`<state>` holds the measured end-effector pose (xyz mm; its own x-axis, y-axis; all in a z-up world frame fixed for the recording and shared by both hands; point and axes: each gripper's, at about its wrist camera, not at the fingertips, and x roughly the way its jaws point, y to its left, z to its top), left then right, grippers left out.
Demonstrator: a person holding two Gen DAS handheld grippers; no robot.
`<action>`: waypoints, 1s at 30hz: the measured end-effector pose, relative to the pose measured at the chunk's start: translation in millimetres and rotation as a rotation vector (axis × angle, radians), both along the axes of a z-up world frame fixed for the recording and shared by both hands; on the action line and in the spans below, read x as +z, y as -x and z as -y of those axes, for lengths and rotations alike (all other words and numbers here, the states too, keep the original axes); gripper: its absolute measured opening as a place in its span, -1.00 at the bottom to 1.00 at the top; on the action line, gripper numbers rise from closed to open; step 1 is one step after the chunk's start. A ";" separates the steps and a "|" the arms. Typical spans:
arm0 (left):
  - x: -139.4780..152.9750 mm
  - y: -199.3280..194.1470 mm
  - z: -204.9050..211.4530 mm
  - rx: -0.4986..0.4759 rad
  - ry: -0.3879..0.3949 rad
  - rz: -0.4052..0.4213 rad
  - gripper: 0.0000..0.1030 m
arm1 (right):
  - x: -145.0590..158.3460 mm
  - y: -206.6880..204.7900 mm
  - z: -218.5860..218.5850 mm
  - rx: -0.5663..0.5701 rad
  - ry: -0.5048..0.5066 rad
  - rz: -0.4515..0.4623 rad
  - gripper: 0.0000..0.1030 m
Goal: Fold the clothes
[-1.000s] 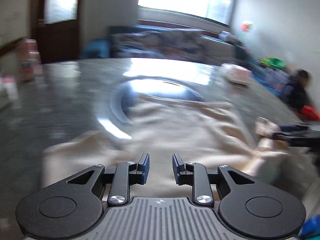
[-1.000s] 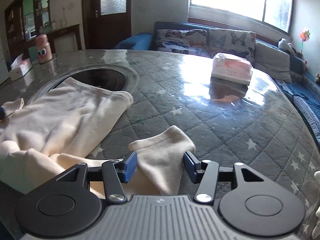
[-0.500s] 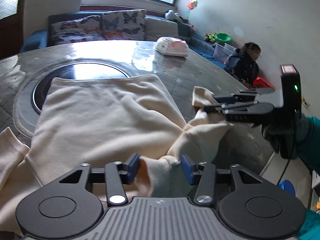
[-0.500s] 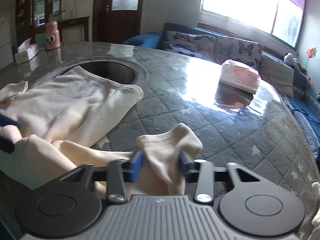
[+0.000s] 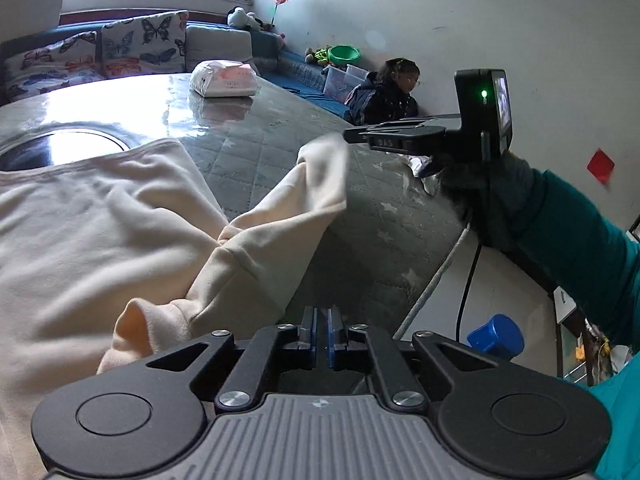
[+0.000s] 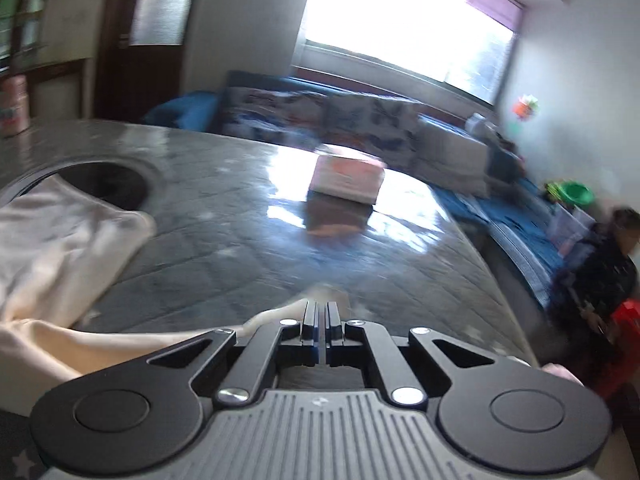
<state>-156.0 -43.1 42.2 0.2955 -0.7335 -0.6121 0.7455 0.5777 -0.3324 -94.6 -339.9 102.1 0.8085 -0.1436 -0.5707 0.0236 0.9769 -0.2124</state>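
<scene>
My left gripper (image 5: 322,330) has just clamped its jaws on the cream, soft cotton sweatshirt (image 5: 92,216) near the sleeve seam. My right gripper (image 5: 352,136) has just pinched the cuff (image 5: 326,160), lifted near the surface's (image 5: 260,148) right edge. It feels light and floppy, so I judge seams and cuffs the best holds.

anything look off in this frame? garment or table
Cream sweatshirt lies rumpled, not flat: its sleeve is lifted off the grey quilted table, pinched by the right claw. Left claw grips the shoulder fabric. Nothing spilled or damaged.
</scene>
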 end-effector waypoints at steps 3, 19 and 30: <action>14.1 -9.4 -12.6 0.064 0.016 0.053 -0.81 | 6.7 1.8 4.2 0.031 -0.067 0.003 -0.87; 3.8 -153.4 -80.4 0.630 -0.276 0.186 -0.12 | -29.6 -92.0 -58.4 0.280 -0.410 -0.231 -0.83; -21.5 -194.4 -81.8 0.654 -0.324 0.140 0.00 | -27.3 -102.8 -107.3 0.420 -0.369 -0.208 -0.68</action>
